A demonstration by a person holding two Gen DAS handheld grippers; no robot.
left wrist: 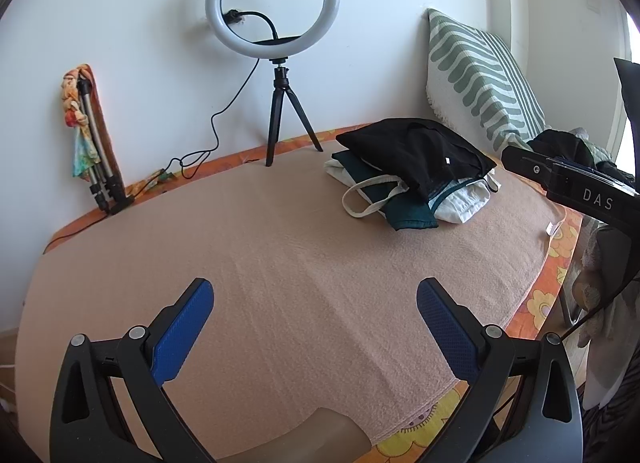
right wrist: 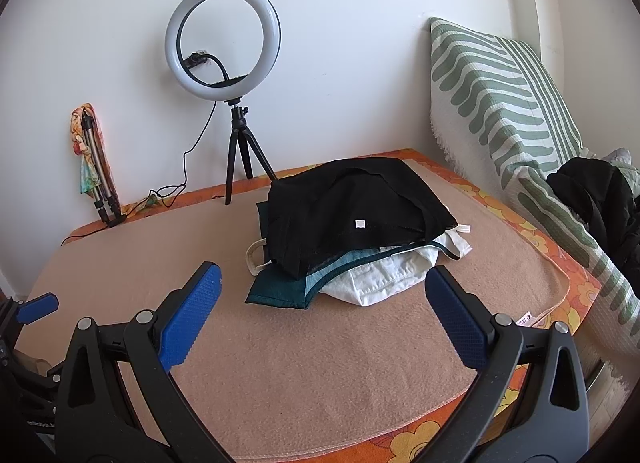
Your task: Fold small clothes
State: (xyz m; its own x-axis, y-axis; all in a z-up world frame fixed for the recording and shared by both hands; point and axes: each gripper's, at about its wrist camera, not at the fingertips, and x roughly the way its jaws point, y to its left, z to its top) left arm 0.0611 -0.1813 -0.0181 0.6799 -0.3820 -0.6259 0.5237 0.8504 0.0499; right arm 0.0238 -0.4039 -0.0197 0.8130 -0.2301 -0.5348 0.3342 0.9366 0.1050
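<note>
A stack of folded clothes lies on the pink blanket (left wrist: pixel 280 247): a black garment (right wrist: pixel 352 207) on top, a teal one (right wrist: pixel 280 291) under it, and white cloth (right wrist: pixel 384 283) at the bottom. In the left wrist view the same black garment (left wrist: pixel 412 151) sits at the far right of the blanket. My left gripper (left wrist: pixel 316 299) is open over bare blanket, well short of the stack. My right gripper (right wrist: pixel 324 283) is open too, its blue pads (right wrist: pixel 188 323) just in front of the stack and holding nothing. A blue fingertip of the left gripper (right wrist: pixel 38 307) shows at the left edge.
A ring light (left wrist: pixel 272 23) on a small tripod stands at the back by the wall, its cable trailing left. A folded tripod (left wrist: pixel 100 167) with colourful cloth leans at the far left. A striped green cushion (right wrist: pixel 504 115) and a dark heap of clothes (right wrist: pixel 596 199) lie on the right.
</note>
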